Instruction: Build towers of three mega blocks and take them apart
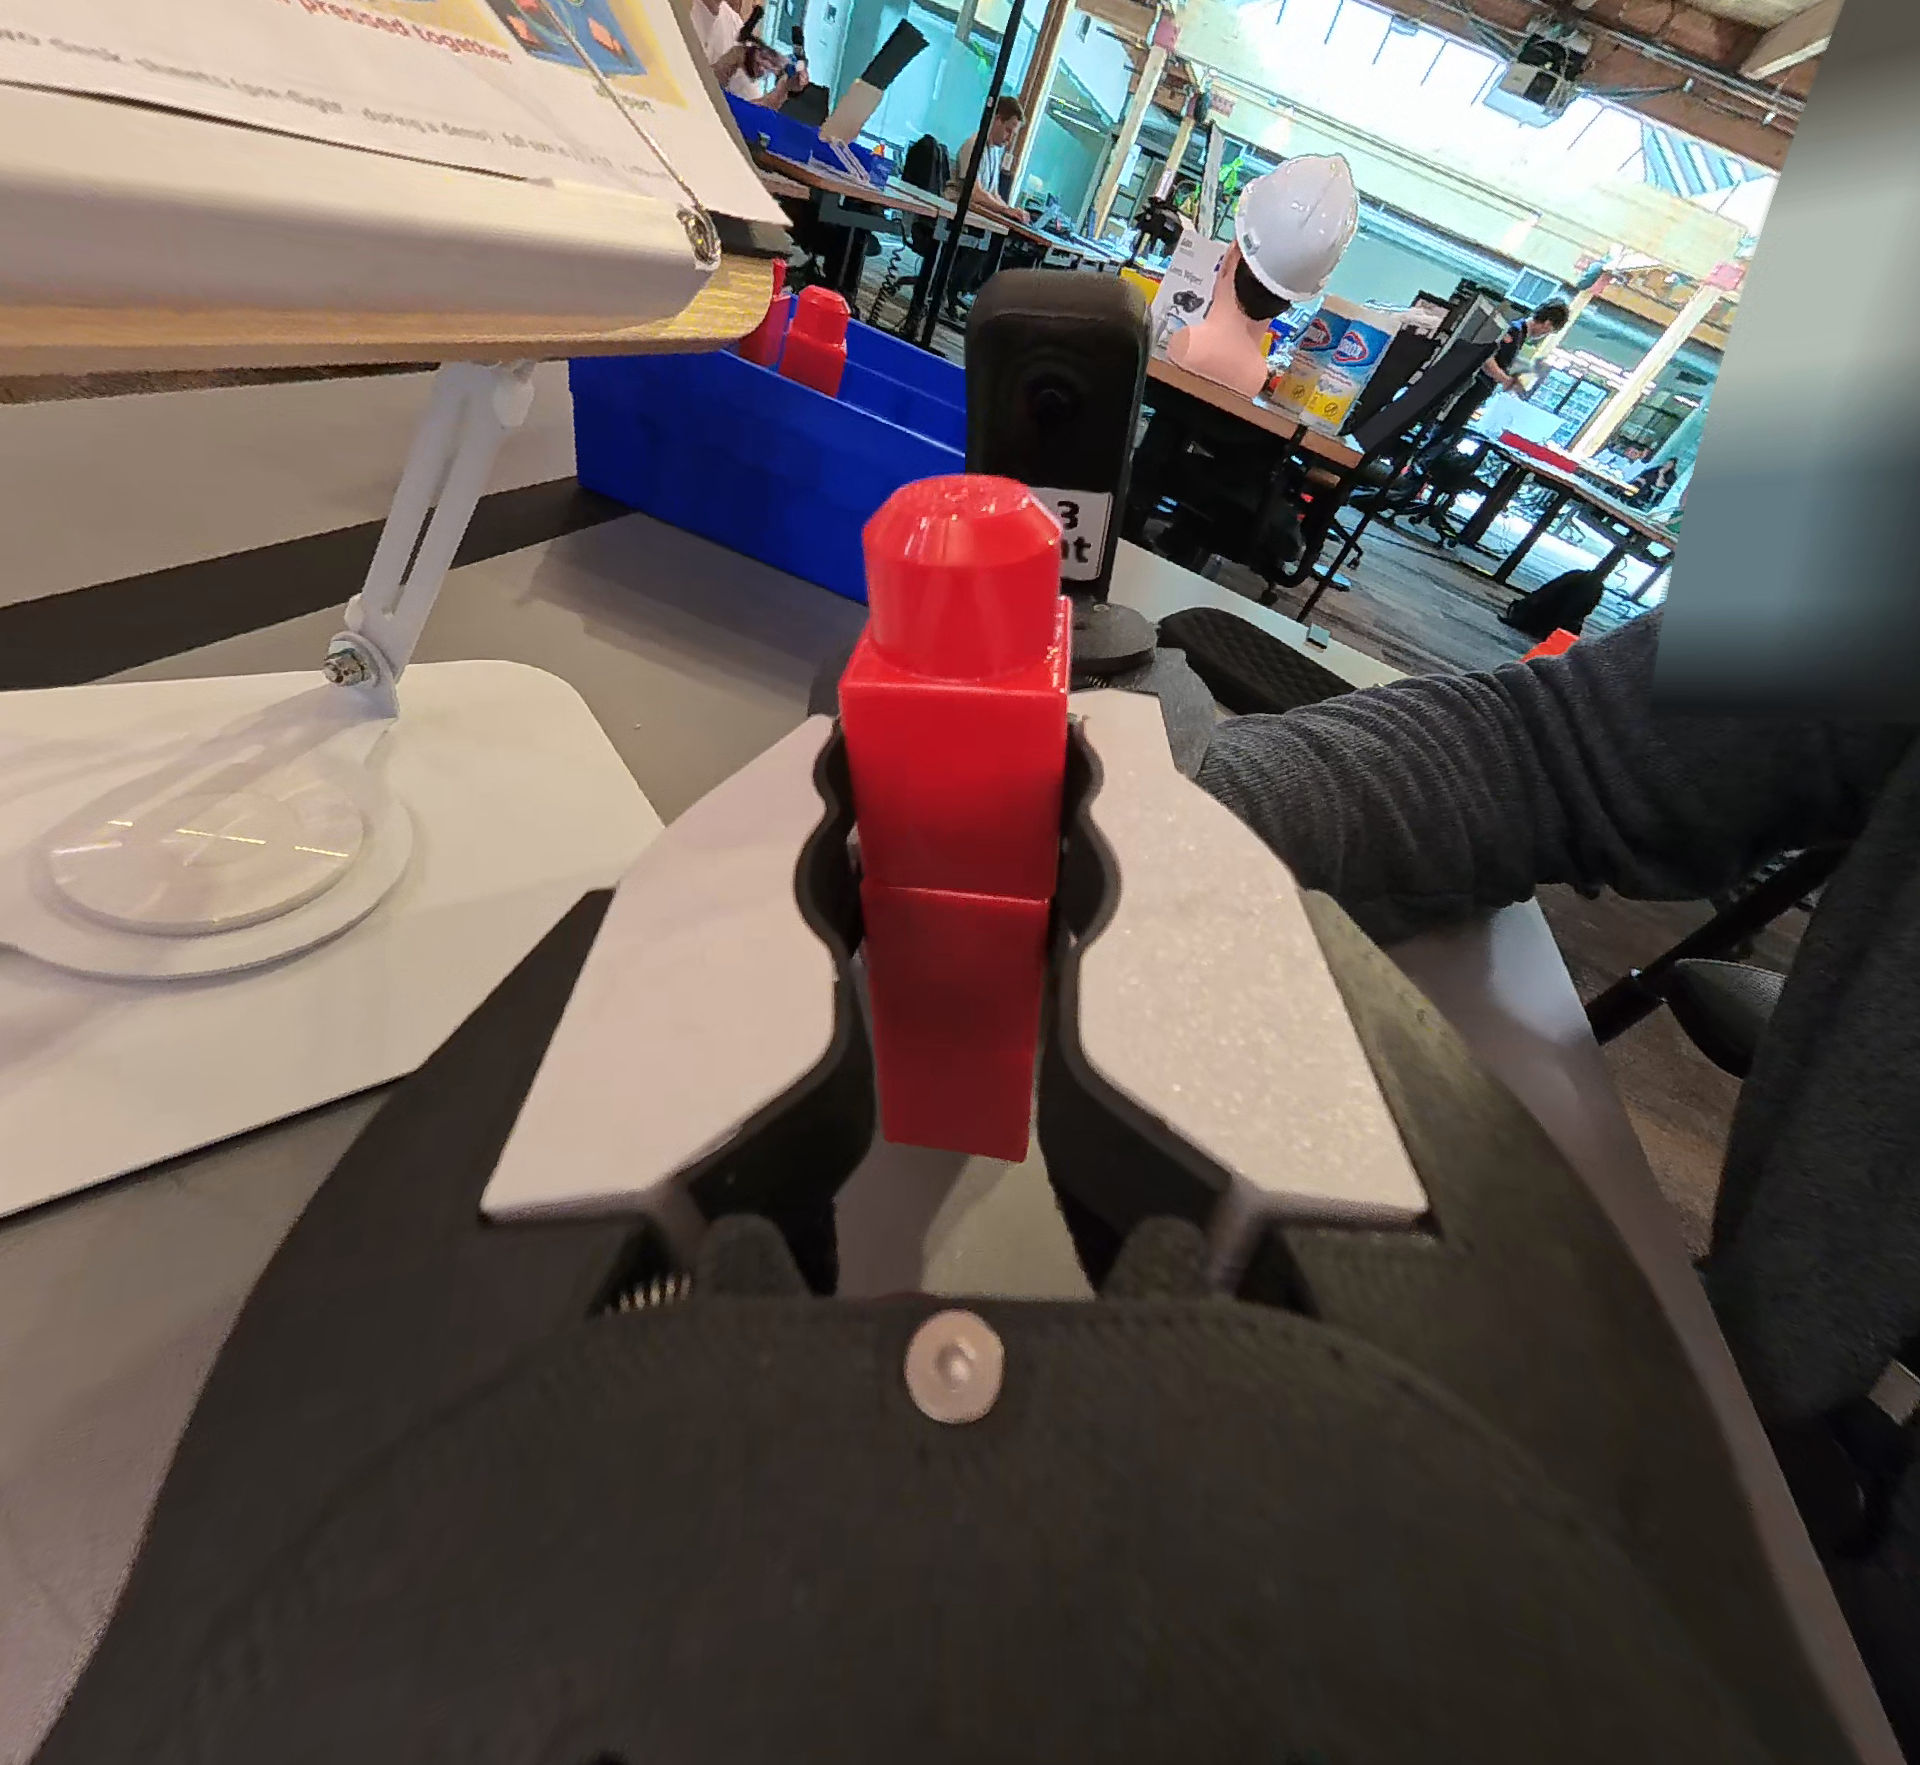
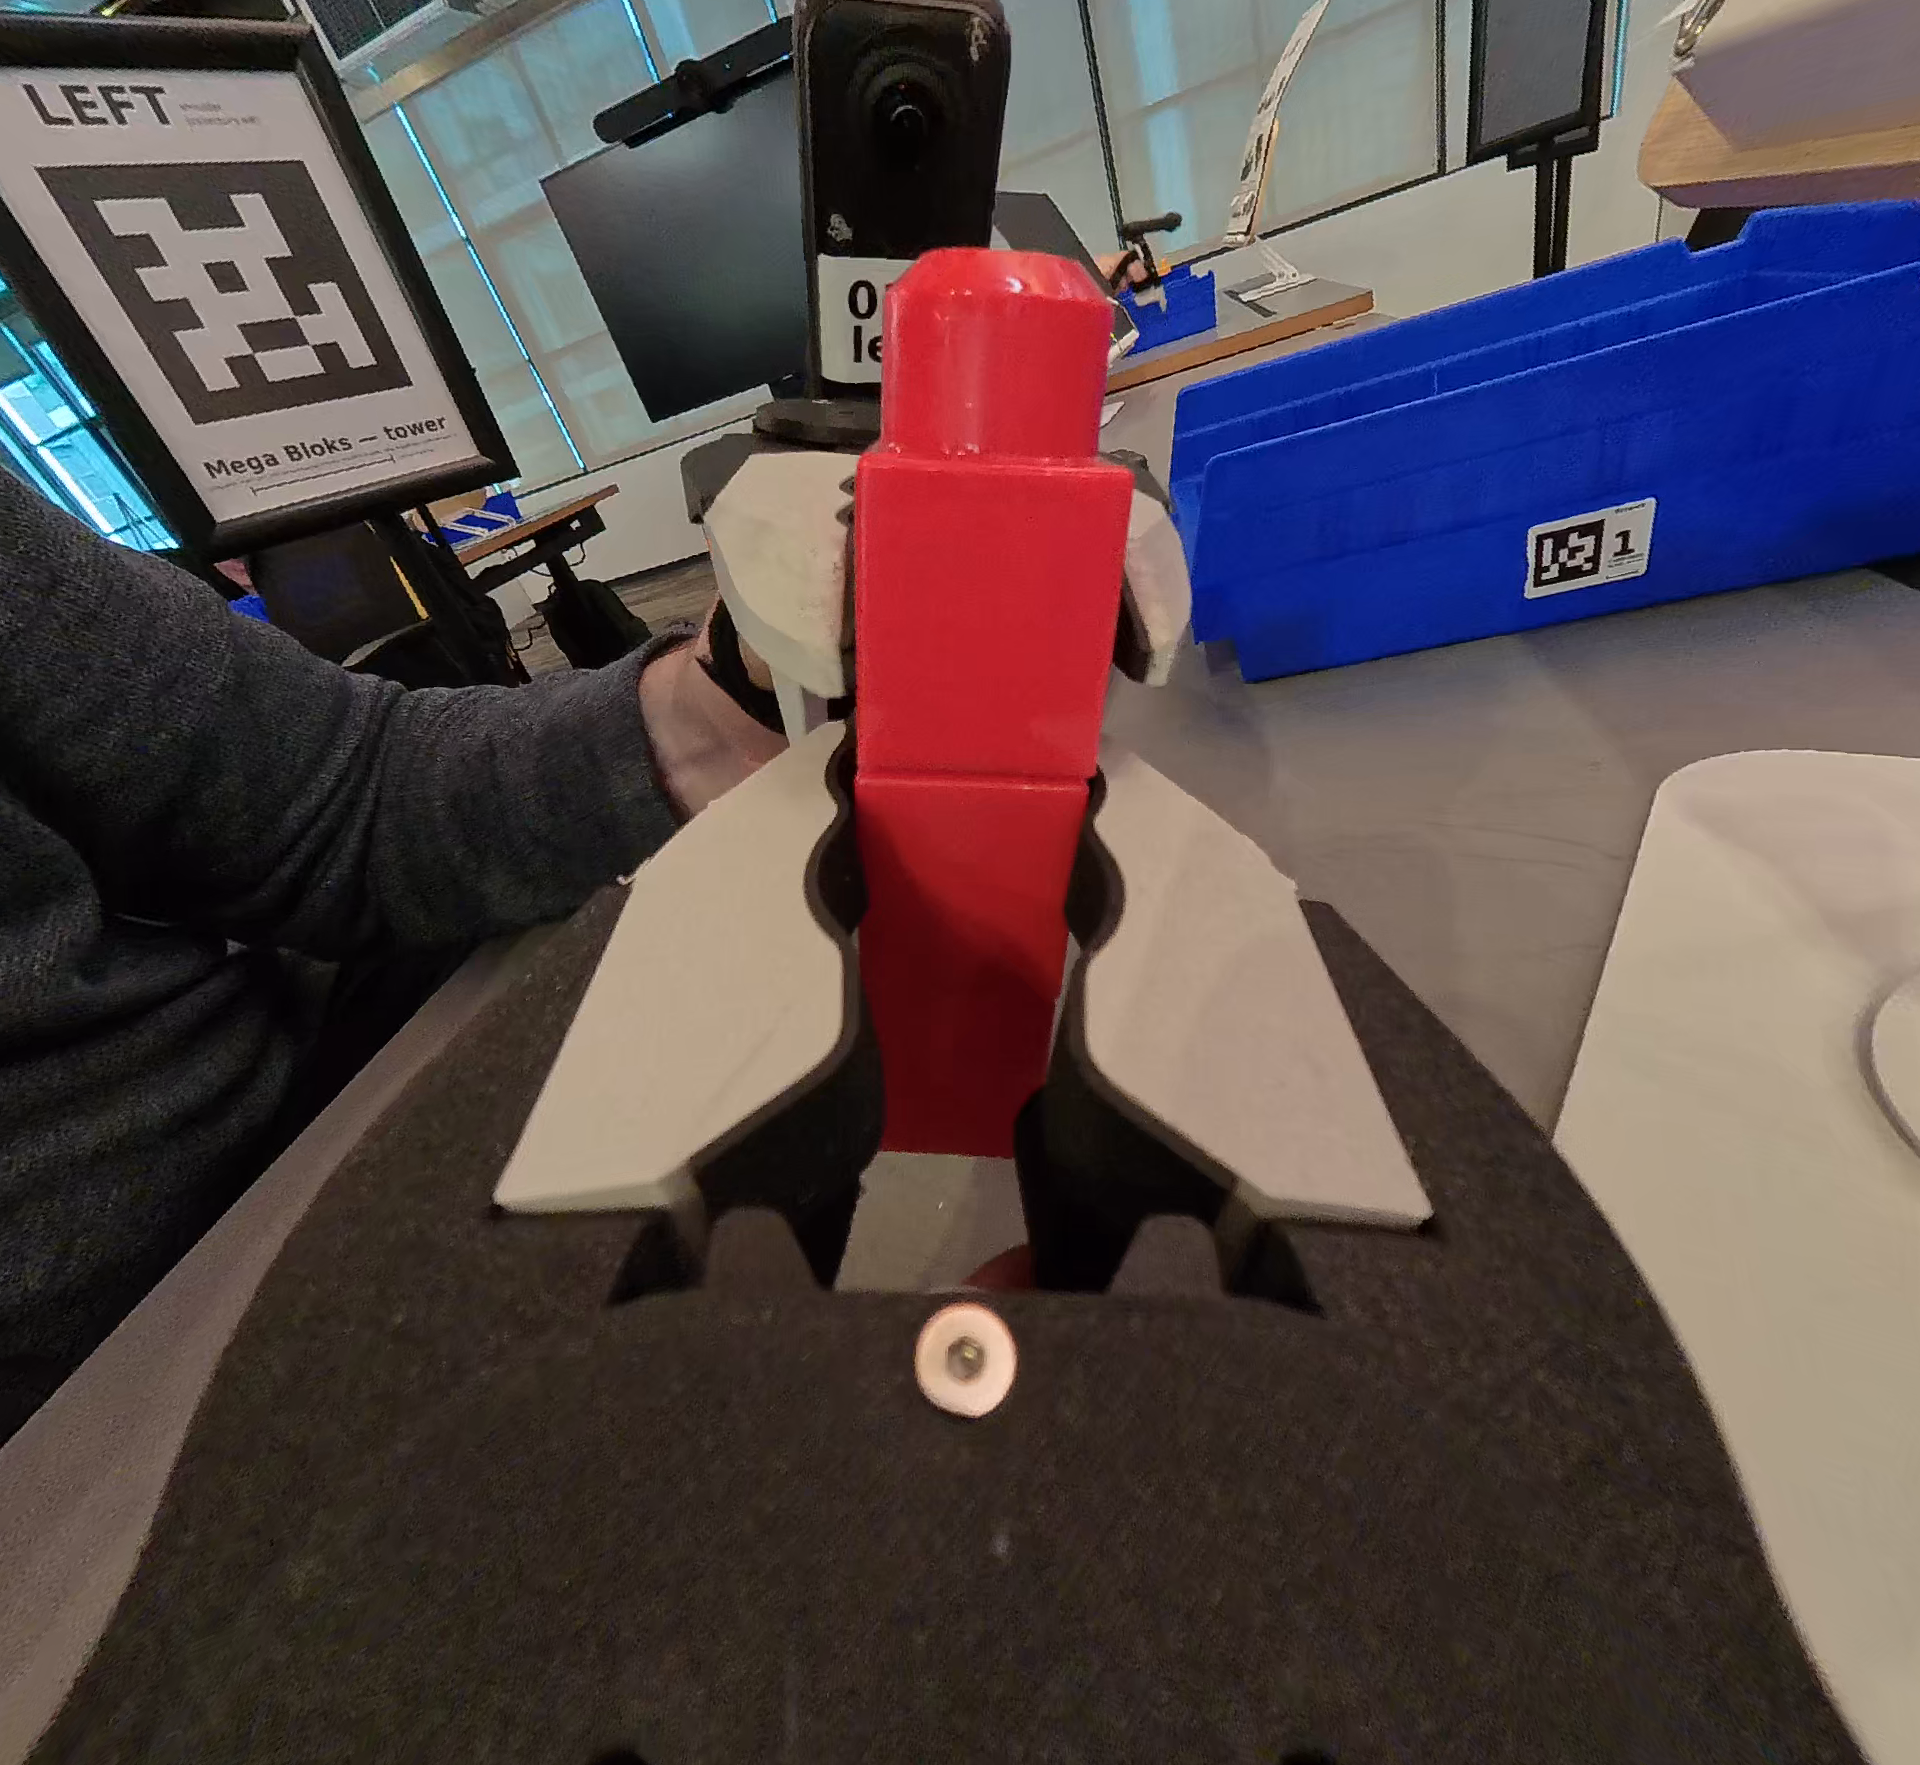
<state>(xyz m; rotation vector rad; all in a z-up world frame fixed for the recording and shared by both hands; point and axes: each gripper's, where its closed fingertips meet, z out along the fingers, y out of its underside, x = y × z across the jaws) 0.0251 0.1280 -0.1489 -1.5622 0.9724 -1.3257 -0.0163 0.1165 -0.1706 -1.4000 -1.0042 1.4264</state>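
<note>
A red mega block tower [image 1: 956,832] stands upright between both grippers, its round stud on top. At least two stacked blocks show, with a seam between them. My left gripper [image 1: 956,749] is shut on the tower, its tips on the upper block. My right gripper [image 2: 971,780] is shut on the lower block [image 2: 961,946]. In the right wrist view the left gripper's fingers [image 2: 779,572] clamp the upper block [image 2: 987,603] from the far side. The tower's bottom end is hidden between the jaws.
A blue bin [image 1: 727,458] behind holds more red blocks [image 1: 816,344]; it also shows in the right wrist view [image 2: 1558,468]. A black camera on a stand [image 2: 899,136] rises just beyond the tower. A white document stand [image 1: 208,842] sits left. A framed marker sign [image 2: 208,281] stands nearby. The grippers are tip to tip, or close to it.
</note>
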